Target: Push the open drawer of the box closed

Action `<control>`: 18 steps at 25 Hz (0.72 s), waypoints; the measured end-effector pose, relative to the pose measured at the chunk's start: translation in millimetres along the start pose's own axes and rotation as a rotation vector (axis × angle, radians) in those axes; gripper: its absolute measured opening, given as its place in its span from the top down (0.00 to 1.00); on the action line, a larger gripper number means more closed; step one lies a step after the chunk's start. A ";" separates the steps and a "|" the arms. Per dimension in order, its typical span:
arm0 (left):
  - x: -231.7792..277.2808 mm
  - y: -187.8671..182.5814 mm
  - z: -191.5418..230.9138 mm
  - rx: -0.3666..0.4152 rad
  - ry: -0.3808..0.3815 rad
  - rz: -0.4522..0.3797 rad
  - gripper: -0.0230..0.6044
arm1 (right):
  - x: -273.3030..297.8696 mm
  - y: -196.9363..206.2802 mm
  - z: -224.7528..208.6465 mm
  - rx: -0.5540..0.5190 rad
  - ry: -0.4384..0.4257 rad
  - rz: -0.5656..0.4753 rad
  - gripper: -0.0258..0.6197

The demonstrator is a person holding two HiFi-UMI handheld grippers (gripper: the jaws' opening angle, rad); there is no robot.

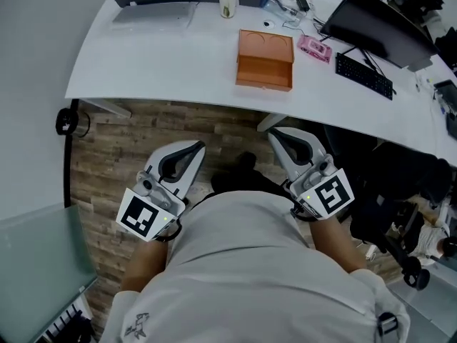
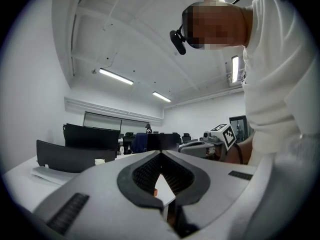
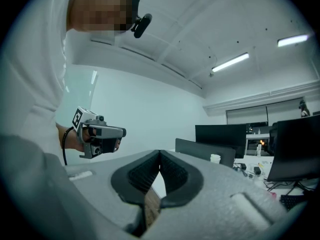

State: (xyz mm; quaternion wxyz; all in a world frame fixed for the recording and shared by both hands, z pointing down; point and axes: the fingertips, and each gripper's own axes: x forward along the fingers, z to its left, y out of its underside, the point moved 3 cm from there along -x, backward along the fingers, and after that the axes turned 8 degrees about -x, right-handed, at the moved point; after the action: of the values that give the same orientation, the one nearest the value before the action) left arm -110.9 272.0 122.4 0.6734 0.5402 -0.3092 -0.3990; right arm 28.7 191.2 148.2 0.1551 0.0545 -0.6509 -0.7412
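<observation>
Orange-brown box waits on the desk; both claws clenched and empty, well short of it.

The orange-brown rectangular box sits on the curved white desk, between a white paper cup and a black keyboard. It is matte and flat-sided, its top marked with two round outlines and its plain front facing the person. Whether its drawer stands out cannot be told from here. The left gripper and right gripper, smooth grey plastic shells with marker cubes, hang over the wood-plank floor near the person's body. Each gripper view shows ribbed black pads curving to meet at the tips, with nothing between them.
</observation>
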 end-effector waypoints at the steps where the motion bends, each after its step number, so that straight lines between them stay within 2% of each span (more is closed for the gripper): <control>1: 3.3 3.6 2.2 -0.005 0.003 0.014 0.97 | 0.4 2.7 -2.9 0.004 0.004 0.003 0.96; 3: 10.4 8.4 7.5 -0.012 0.003 0.030 0.97 | 2.8 8.3 -9.8 0.016 0.008 0.008 0.96; 7: 26.4 5.0 13.4 -0.009 0.018 0.005 0.97 | 8.4 17.0 -26.5 0.032 0.018 0.013 0.96; 9: 32.2 10.4 19.1 -0.006 0.010 0.040 0.97 | 10.3 20.5 -35.6 0.036 0.023 0.012 0.96; 18: 91.3 16.5 43.1 -0.007 0.033 0.044 0.96 | 21.0 43.0 -87.9 0.062 0.045 0.034 0.96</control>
State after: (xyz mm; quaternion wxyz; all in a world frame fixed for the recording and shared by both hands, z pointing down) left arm -99.2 173.3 146.9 0.6889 0.5373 -0.3085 -0.3761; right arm 40.6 97.1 180.0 0.1808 0.0648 -0.6706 -0.7166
